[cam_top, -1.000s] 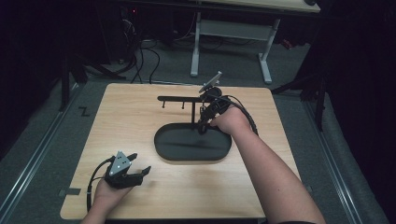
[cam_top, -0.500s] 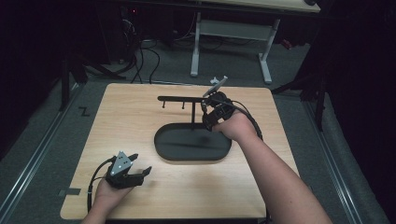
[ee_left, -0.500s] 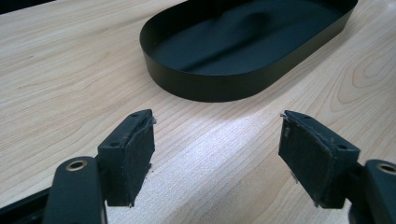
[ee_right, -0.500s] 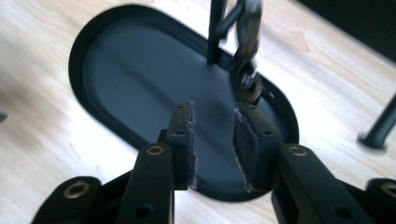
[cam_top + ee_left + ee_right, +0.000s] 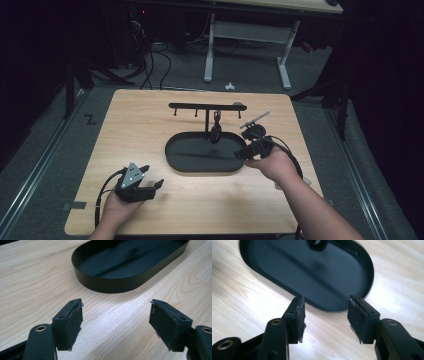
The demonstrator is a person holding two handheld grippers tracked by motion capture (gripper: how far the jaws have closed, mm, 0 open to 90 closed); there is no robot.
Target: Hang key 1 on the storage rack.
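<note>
A black oval tray (image 5: 180,162) lies mid-table, and a black T-shaped rack (image 5: 207,106) with hooks rises from it. A small dark object (image 5: 216,131) hangs from one hook over the tray; its blurred lower end (image 5: 317,243) is at the top of the right gripper view. My right gripper (image 5: 241,154) hovers at the tray's right end. Its jaws have just been opening and stand apart with nothing between them (image 5: 325,302), the tray (image 5: 312,272) just beyond. My left gripper (image 5: 152,183) rests near the front left, open and empty (image 5: 116,307), pointing at the tray wall (image 5: 112,285).
The wooden table (image 5: 140,125) has bare room left of the tray and along its front edge. Beyond the far edge are white desk legs (image 5: 210,50), floor cables (image 5: 155,60) and a small white item (image 5: 230,86) on the carpet.
My right hand has drawn back from the rack's bar, down and toward the tray's right end, with its jaws spreading. The left hand has stayed put.
</note>
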